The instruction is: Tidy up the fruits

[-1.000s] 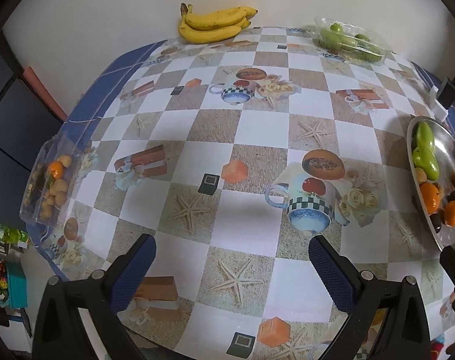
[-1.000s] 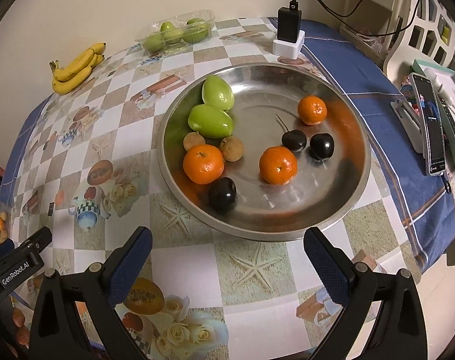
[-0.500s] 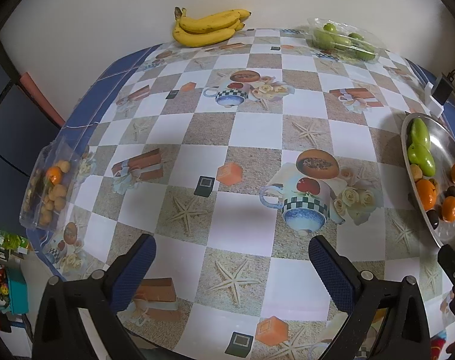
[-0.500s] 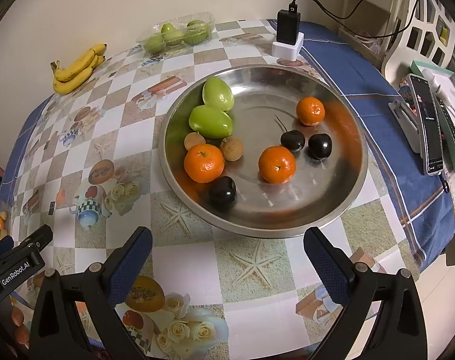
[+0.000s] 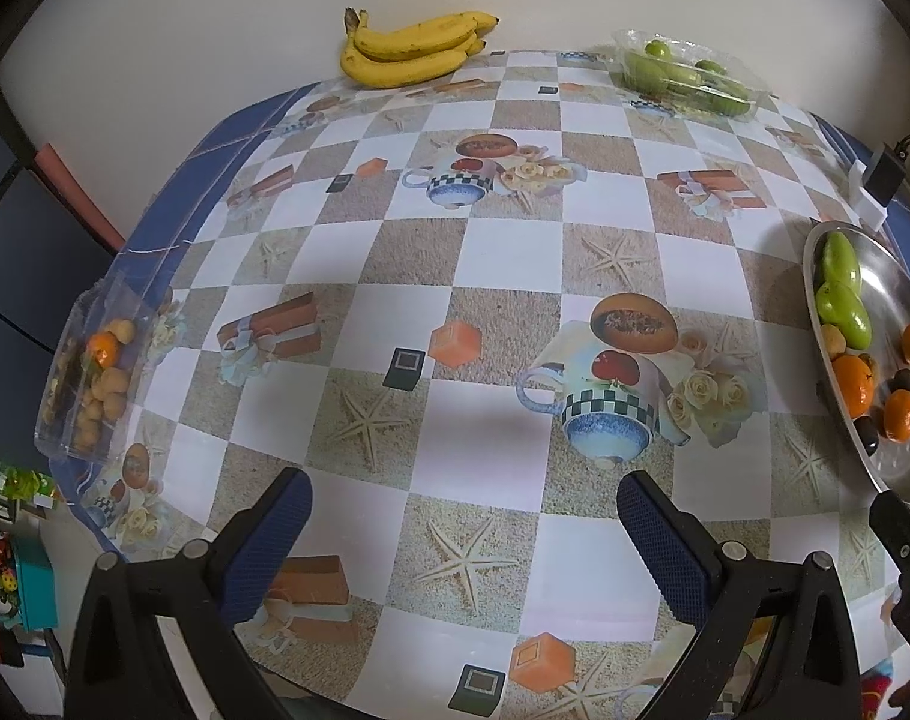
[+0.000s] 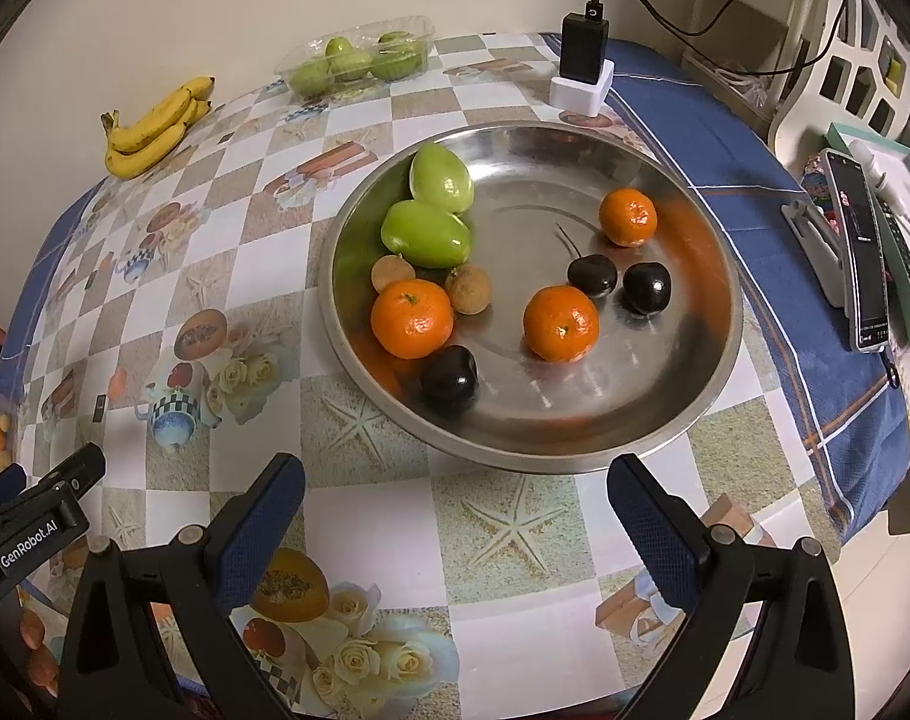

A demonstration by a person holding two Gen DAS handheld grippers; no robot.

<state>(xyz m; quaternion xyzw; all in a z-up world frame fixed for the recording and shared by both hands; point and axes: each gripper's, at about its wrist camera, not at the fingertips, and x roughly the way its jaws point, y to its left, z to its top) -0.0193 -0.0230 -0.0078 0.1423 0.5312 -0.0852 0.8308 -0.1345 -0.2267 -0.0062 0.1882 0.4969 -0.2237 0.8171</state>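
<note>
- Patterned checkered tablecloth (image 5: 503, 252) over table, pale wall behind.
- Left gripper (image 5: 464, 525) and right gripper (image 6: 455, 510): both spread wide, empty, above bare cloth.
- Steel plate (image 6: 713, 372) just beyond right gripper: three oranges (image 6: 412, 318), three dark plums (image 6: 449, 378), two green fruits (image 6: 426, 234), two small brown fruits (image 6: 468, 289).
- Clear bag (image 5: 89, 372) at left table edge; contents hard to count.
- Far edge: banana bunch (image 5: 413, 51), clear tray of green fruits (image 6: 359, 57).
- Charger (image 6: 582, 57) behind plate; phone (image 6: 862, 246) off right.
</note>
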